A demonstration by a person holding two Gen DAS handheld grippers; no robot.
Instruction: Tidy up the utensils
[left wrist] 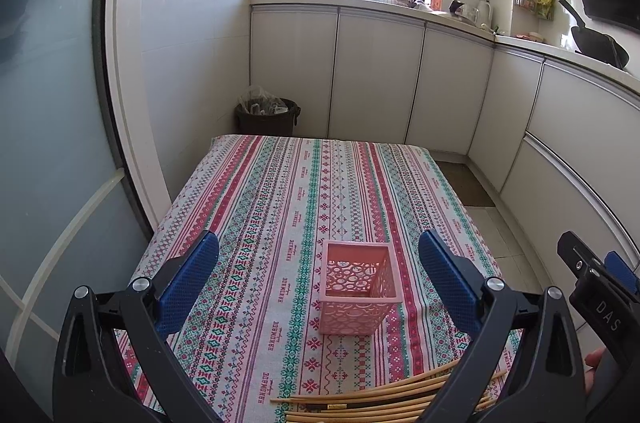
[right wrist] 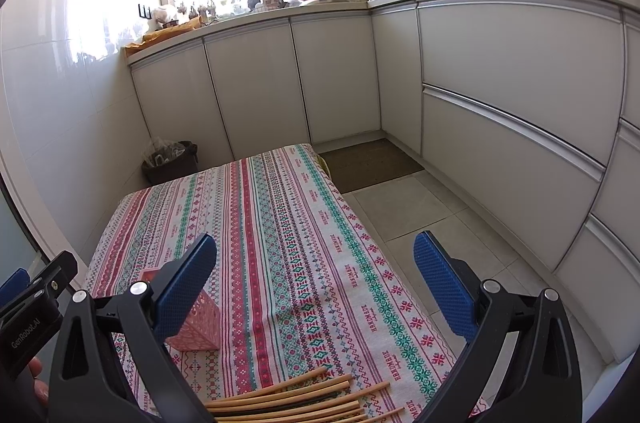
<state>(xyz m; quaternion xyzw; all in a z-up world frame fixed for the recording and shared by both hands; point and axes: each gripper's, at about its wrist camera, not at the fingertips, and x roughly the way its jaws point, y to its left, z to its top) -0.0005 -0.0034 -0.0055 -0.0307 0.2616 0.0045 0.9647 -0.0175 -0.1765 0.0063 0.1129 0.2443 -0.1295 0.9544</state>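
Note:
A pink perforated holder [left wrist: 357, 287] stands upright and empty on the striped tablecloth [left wrist: 280, 191], centred between the fingers of my open left gripper [left wrist: 319, 279]. Several wooden chopsticks [left wrist: 372, 397] lie in a loose pile at the table's near edge, below the holder. In the right wrist view the chopsticks [right wrist: 296, 399] lie at the bottom, and the holder [right wrist: 198, 327] is half hidden behind the left finger [right wrist: 186, 287] of my open right gripper [right wrist: 316, 283]. Both grippers hover above the table and hold nothing. The other gripper [left wrist: 596, 283] shows at the left wrist view's right edge.
White kitchen cabinets [right wrist: 500, 83] run along the back and right. A dark bin [left wrist: 267, 117] with a bag stands past the table's far left corner. A brown mat [right wrist: 368, 163] lies on the tiled floor. A person's fingertips [right wrist: 38, 379] show at the lower left.

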